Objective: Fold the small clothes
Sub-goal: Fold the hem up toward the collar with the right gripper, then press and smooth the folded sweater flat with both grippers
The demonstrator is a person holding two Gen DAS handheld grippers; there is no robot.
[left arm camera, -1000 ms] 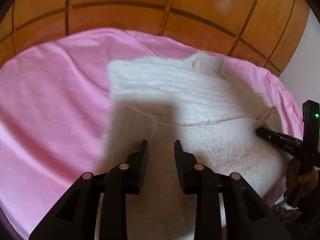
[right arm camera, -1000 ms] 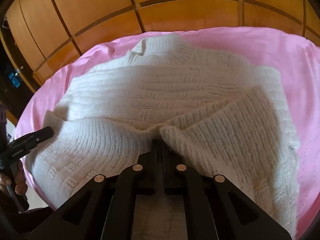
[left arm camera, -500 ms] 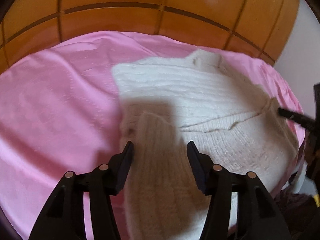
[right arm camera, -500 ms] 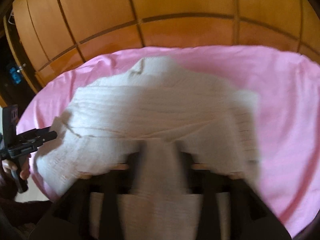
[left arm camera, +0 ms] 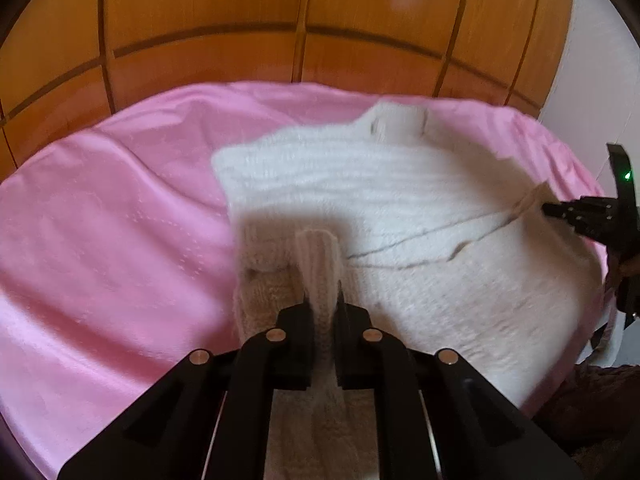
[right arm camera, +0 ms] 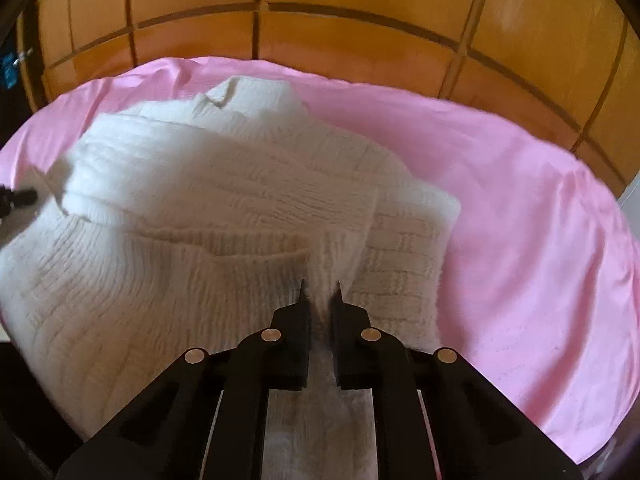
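A cream knitted sweater (left arm camera: pixel 360 184) lies on a pink sheet (left arm camera: pixel 100 220), collar at the far end. My left gripper (left arm camera: pixel 322 300) is shut on a pinched ridge of knit at the sweater's near left part. My right gripper (right arm camera: pixel 320 292) is shut on a fold of knit at the sweater's (right arm camera: pixel 224 184) near right part, lifting it slightly. The right gripper also shows at the right edge of the left wrist view (left arm camera: pixel 592 216); the left gripper's tip shows at the left edge of the right wrist view (right arm camera: pixel 16 200).
A wooden panelled wall (left arm camera: pixel 280 20) stands behind the bed. The pink sheet (right arm camera: pixel 520 220) spreads wide to the right of the sweater. A white wall (left arm camera: pixel 592 40) is at far right. Dark cloth (left arm camera: pixel 592 408) lies at the near right.
Half a second ago the left gripper was open over the knit; it has now shut on it. The right gripper has moved right and is shut on a new fold of knit.
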